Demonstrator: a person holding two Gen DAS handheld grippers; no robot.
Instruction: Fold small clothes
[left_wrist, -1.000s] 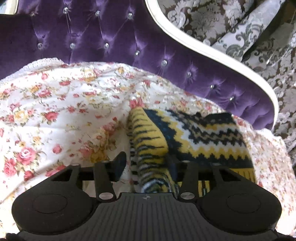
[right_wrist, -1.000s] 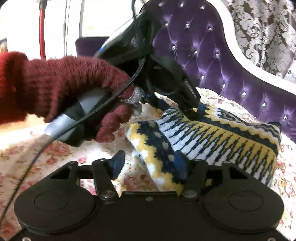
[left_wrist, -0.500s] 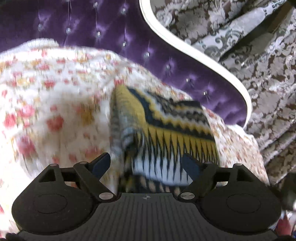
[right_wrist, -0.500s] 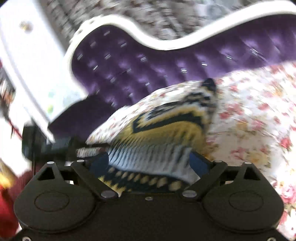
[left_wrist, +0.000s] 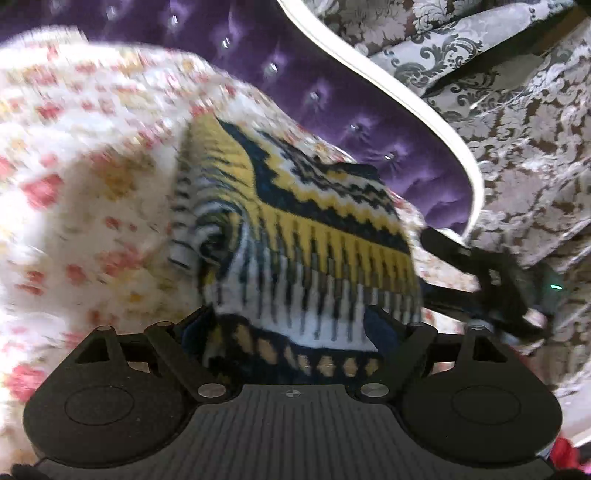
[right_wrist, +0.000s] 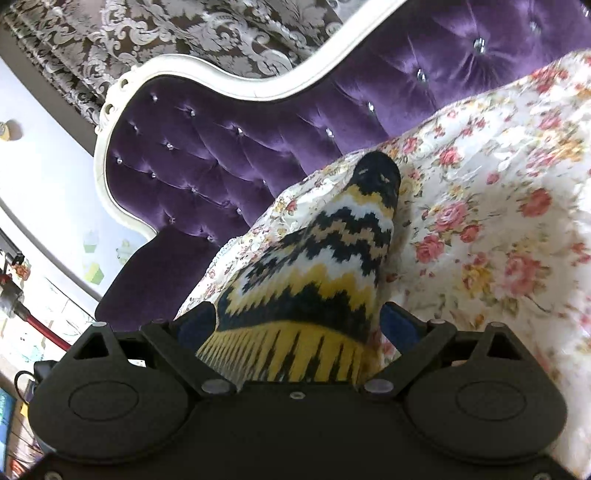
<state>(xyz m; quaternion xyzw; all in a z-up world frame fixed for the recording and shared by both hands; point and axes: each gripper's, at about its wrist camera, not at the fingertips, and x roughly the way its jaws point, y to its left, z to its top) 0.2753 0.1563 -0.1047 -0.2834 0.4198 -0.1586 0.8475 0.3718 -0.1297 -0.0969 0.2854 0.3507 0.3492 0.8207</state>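
A folded knit garment (left_wrist: 314, 229) with yellow, navy and white zigzag bands lies on the flowered bedspread (left_wrist: 92, 184). My left gripper (left_wrist: 291, 325) stands open over its near edge. The cloth lies between the wide-spread fingers and is not pinched. From the opposite side, my right gripper (right_wrist: 299, 325) is also open, and the fringed end of the garment (right_wrist: 332, 266) sits between its fingers. The right gripper (left_wrist: 491, 280) appears in the left wrist view as a dark blurred shape at the garment's right edge.
A purple tufted headboard (right_wrist: 221, 147) with a white frame rises just behind the bedspread (right_wrist: 498, 221). Patterned grey-brown curtains (left_wrist: 517, 110) hang beyond it. A red-handled tool (right_wrist: 33, 325) and clutter stand at the far left of the right wrist view.
Both grippers let go of the garment's folds and opened wide. My right gripper rolled and swung round to the garment's other end. The left one tipped down closer over it.
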